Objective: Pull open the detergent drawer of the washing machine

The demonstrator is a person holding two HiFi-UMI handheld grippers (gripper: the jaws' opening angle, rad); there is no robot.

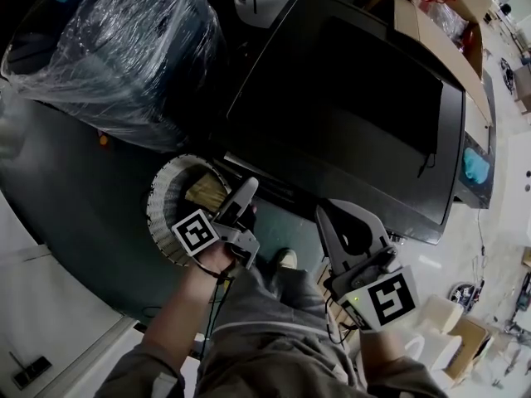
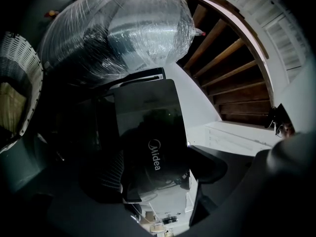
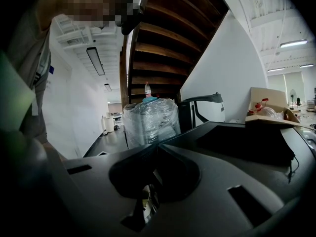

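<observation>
The black washing machine (image 1: 348, 114) fills the middle of the head view, seen from above. In the left gripper view its glossy panel (image 2: 148, 117) carries a white brand name. I cannot make out a detergent drawer in any view. My left gripper (image 1: 246, 191) hovers at the machine's near left corner. It is open, and its two dark fingers (image 2: 112, 177) are spread with only the machine showing between them (image 2: 159, 174). My right gripper (image 1: 328, 214) is held just in front of the machine's near edge. Its jaws (image 3: 153, 154) are shut together on nothing.
A large plastic-wrapped bundle (image 1: 124, 48) stands left of the machine. A white woven basket (image 1: 166, 197) sits beside my left gripper. A cardboard box (image 1: 440, 23) rests at the machine's far right. A wooden staircase (image 2: 232, 68) rises behind. The person's legs (image 1: 274, 322) are below.
</observation>
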